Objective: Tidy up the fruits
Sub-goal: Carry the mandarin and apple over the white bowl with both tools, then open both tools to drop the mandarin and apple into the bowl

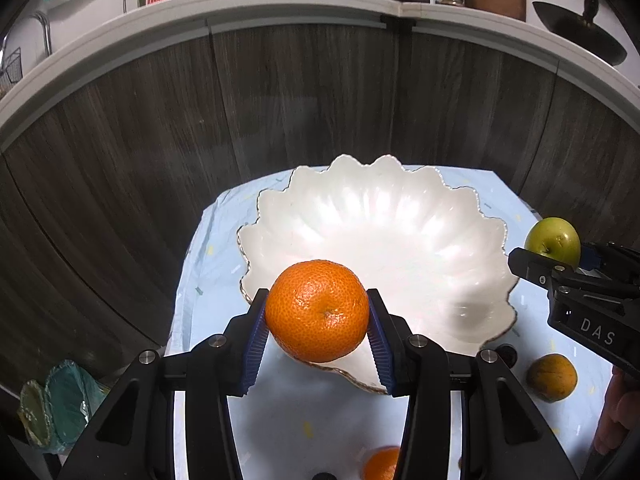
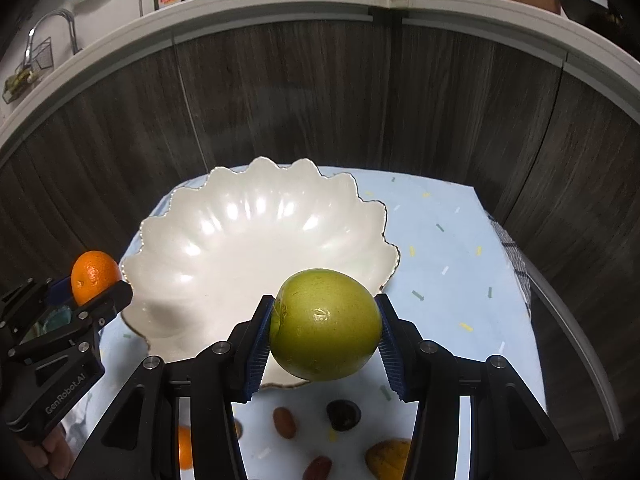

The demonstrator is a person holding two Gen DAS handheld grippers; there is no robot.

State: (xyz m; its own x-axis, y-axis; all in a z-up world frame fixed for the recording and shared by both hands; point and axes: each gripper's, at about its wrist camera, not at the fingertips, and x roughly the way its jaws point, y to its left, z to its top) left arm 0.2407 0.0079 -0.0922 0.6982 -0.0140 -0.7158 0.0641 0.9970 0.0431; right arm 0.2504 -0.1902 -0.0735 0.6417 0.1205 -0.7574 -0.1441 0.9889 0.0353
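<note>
I had left gripper (image 1: 318, 322) clamped on orange (image 1: 317, 310), held above near rim of white scalloped bowl (image 1: 384, 216). Right gripper (image 2: 326, 336) gripped green apple (image 2: 325, 324), also over bowl's near rim. Bowl sat toward far edge of blue-clothed surface (image 2: 448, 248). Second orange (image 1: 551, 377), small dark fruits (image 2: 343, 414) lay near surface's front edge

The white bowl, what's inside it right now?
The white bowl looks empty: only its glossy ribbed inside shows. The orange and green apple, each clamped in a hand-held gripper, cover parts of its near rim, so those patches can't be checked.
</note>
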